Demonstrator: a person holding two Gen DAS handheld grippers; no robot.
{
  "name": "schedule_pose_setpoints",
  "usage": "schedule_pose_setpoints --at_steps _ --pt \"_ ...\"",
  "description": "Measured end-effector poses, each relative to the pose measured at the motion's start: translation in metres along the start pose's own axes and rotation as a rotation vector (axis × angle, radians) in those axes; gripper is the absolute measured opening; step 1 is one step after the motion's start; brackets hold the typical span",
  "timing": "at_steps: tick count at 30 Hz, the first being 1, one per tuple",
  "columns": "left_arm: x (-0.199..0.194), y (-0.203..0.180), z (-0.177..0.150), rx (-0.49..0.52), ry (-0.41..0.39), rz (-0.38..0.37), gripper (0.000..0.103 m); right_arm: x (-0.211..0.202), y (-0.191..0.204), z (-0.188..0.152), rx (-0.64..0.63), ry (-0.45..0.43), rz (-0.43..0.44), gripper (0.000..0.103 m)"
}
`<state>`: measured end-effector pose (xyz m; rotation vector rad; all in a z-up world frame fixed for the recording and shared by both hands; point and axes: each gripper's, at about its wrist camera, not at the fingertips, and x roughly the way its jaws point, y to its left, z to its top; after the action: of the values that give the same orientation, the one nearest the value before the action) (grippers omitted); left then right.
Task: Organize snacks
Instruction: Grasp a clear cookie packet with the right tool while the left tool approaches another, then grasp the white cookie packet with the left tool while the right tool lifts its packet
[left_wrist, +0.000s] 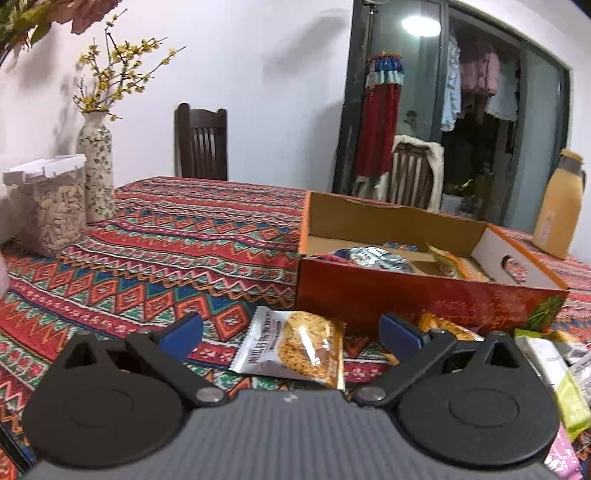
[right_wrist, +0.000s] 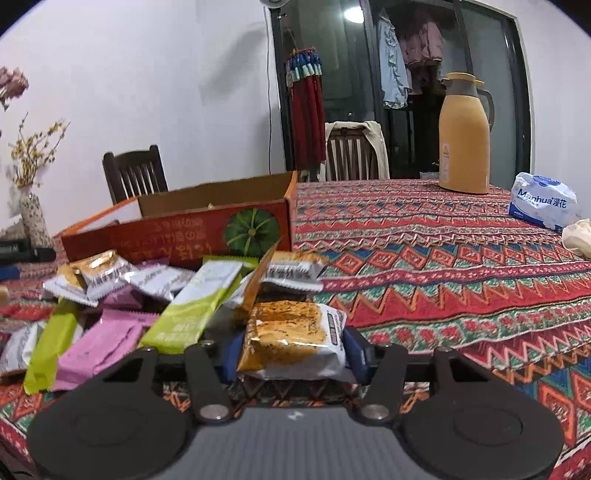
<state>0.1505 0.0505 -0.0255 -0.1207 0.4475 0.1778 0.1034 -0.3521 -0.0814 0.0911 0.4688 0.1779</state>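
Orange cardboard is where everything is headed: the open box (left_wrist: 391, 291) sits on the patterned worktop (right_wrist: 443, 258) with a few wrapped snacks already lying inside. Just in front of its near wall lies the loose pile of snack packets (right_wrist: 122, 310), green, pink and silver-and-gold.

The right tongs (right_wrist: 291, 354) sit at the near edge of that pile, and their blue pads look pressed against both ends of a gold-and-white cracker packet (right_wrist: 295, 339), so I take them as clamped on it. The packet seems lifted slightly off the cloth, though I can't be sure.

The left tongs (left_wrist: 291, 330) stand wide apart and hold nothing. They hover over a single cracker packet (left_wrist: 295, 349) lying flat on the cloth between their tips, just short of the box.

By my reckoning the step in hand is the pick-up on the right side, with most of the pile left to move. Next that packet wants lifting clear of its neighbours, carrying over the near wall of the box and letting go inside. The left side would need to drop lower and close before it can take its own packet.
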Motion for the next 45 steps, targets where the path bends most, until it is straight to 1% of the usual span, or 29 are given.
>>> schedule_pose_setpoints --at_steps 3,6,9,12,14,16,17,19,21,23,26,28,29,31,32,34,35,37,40,43,45 --pt "-0.003 0.004 0.002 0.003 0.013 -0.025 0.103 -0.008 -0.004 0.009 -0.019 -0.024 -0.016 0.054" --pt "-0.001 0.010 0.008 0.004 0.050 -0.050 0.103 -0.014 -0.006 0.017 -0.027 -0.052 -0.048 0.054" --pt "0.008 0.010 0.017 0.049 0.083 -0.003 0.103 -0.017 -0.012 0.019 0.004 -0.080 -0.046 0.055" --pt "0.017 0.008 0.019 0.083 0.120 0.030 0.103 -0.014 -0.017 0.018 0.019 -0.069 -0.039 0.055" --pt "0.026 0.007 0.017 0.091 0.163 0.049 0.103 -0.013 -0.019 0.020 0.020 -0.065 -0.034 0.055" --pt "0.035 0.005 0.013 0.101 0.207 0.044 0.103 -0.009 -0.020 0.023 0.025 -0.054 -0.043 0.055" --pt "0.038 0.004 0.013 0.101 0.213 0.040 0.103 -0.008 -0.019 0.024 0.019 -0.050 -0.053 0.055" --pt "0.042 0.007 0.014 0.073 0.223 0.015 0.103 -0.006 -0.014 0.026 0.004 -0.055 -0.067 0.055" --pt "0.050 0.011 0.018 0.035 0.252 -0.010 0.103 -0.006 -0.011 0.026 0.005 -0.068 -0.076 0.055" --pt "0.058 0.012 0.022 0.021 0.279 -0.009 0.103 -0.007 -0.010 0.027 0.015 -0.092 -0.082 0.055" --pt "0.065 0.005 0.024 0.049 0.279 0.006 0.103 -0.007 -0.011 0.031 0.017 -0.101 -0.085 0.055" --pt "0.071 0.000 0.021 0.085 0.304 0.016 0.103 -0.007 -0.014 0.035 0.013 -0.103 -0.085 0.055" --pt "0.074 -0.004 0.019 0.111 0.320 0.029 0.098 -0.007 -0.015 0.038 0.014 -0.102 -0.087 0.055" --pt "0.076 -0.004 0.017 0.108 0.331 0.012 0.087 -0.005 -0.018 0.044 0.016 -0.094 -0.096 0.055" --pt "0.073 -0.003 0.018 0.106 0.325 -0.001 0.074 -0.004 -0.018 0.046 0.010 -0.088 -0.103 0.055" --pt "0.068 0.002 0.021 0.088 0.324 -0.046 0.068 -0.002 -0.015 0.048 -0.007 -0.091 -0.115 0.055" --pt "0.066 0.002 0.022 0.082 0.323 -0.063 0.060 -0.002 -0.014 0.048 -0.009 -0.096 -0.115 0.055" --pt "0.061 0.002 0.026 0.098 0.312 -0.071 0.060 0.001 -0.011 0.047 -0.003 -0.107 -0.110 0.055" --pt "0.048 -0.001 0.033 0.119 0.268 -0.066 0.059 0.007 -0.005 0.048 0.001 -0.102 -0.084 0.055" --pt "0.033 0.000 0.040 0.103 0.223 -0.061 0.059 0.009 0.001 0.055 -0.021 -0.096 -0.053 0.055" --pt "0.023 0.001 0.046 0.089 0.195 -0.070 0.059 0.008 0.004 0.064 -0.032 -0.112 -0.039 0.055"
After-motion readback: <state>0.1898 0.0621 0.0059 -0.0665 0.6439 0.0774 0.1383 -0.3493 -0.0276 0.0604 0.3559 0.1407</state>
